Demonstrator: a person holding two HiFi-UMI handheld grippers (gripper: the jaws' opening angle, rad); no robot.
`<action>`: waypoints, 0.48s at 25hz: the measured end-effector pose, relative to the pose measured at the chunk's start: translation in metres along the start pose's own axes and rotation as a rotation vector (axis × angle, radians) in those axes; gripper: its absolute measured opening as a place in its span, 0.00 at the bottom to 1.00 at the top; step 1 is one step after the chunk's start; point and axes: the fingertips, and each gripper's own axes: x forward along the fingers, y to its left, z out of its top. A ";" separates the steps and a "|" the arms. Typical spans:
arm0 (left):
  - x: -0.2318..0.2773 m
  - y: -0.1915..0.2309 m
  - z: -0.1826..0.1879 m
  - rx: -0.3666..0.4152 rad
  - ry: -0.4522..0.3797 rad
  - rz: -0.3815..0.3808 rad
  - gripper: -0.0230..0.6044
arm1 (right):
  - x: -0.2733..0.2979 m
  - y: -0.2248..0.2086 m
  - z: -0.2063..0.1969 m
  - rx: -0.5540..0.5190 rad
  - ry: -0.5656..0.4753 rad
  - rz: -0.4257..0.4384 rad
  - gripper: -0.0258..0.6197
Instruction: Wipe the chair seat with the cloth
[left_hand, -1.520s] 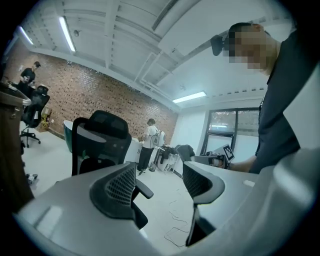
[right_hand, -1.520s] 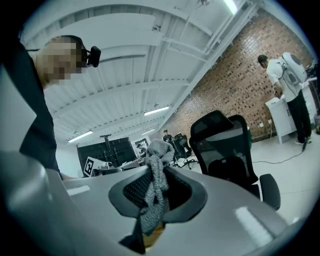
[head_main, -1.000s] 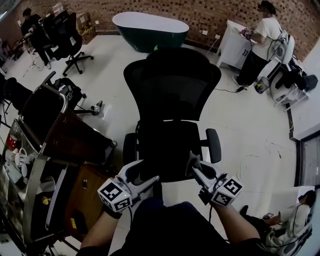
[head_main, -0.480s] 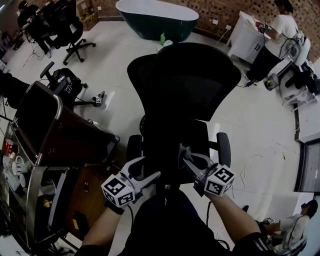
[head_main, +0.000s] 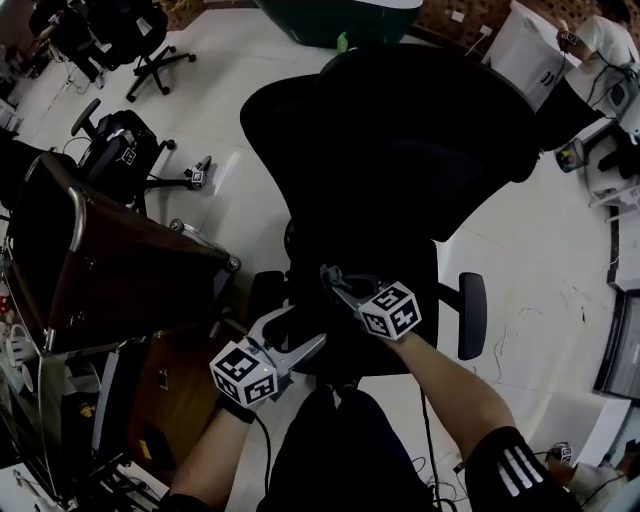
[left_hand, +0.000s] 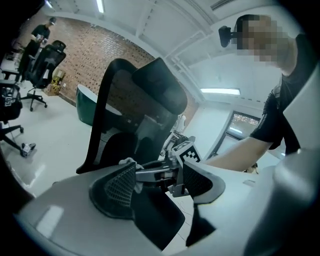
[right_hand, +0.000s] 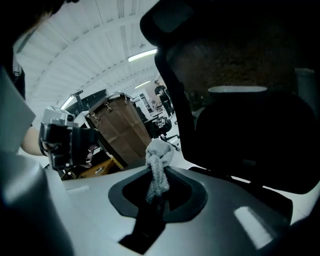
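A black office chair stands before me, its seat (head_main: 400, 262) below a tall mesh backrest (head_main: 400, 130). My right gripper (head_main: 329, 273) hovers over the seat's front left part, shut on a crumpled grey cloth (right_hand: 159, 167) that sticks up from between its jaws. In the right gripper view the seat (right_hand: 250, 145) lies just to the right of the right gripper (right_hand: 159, 192). My left gripper (head_main: 300, 330) is at the seat's front edge, jaws wide apart and empty. In the left gripper view the left gripper (left_hand: 160, 182) frames the right gripper's marker cube (left_hand: 186, 150) and a bit of cloth (left_hand: 127, 162).
A brown cart (head_main: 110, 270) with a metal rail stands close on the left. The chair's armrests (head_main: 472, 315) flank the seat. Other office chairs (head_main: 130, 40) and a dark green tub (head_main: 340, 15) sit farther back. A person (head_main: 590, 40) works at the far right.
My right gripper has moved left and forward over the seat with the cloth. The head view has tipped closer over the chair. The left gripper has barely shifted.
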 end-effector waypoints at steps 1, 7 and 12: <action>0.008 0.007 -0.005 -0.006 0.002 0.003 0.55 | 0.017 -0.012 -0.007 -0.006 0.030 0.001 0.13; 0.045 0.040 -0.024 -0.035 0.001 0.029 0.55 | 0.101 -0.067 -0.051 -0.133 0.224 -0.028 0.13; 0.056 0.060 -0.034 -0.053 -0.017 0.038 0.55 | 0.153 -0.088 -0.061 -0.239 0.282 -0.051 0.13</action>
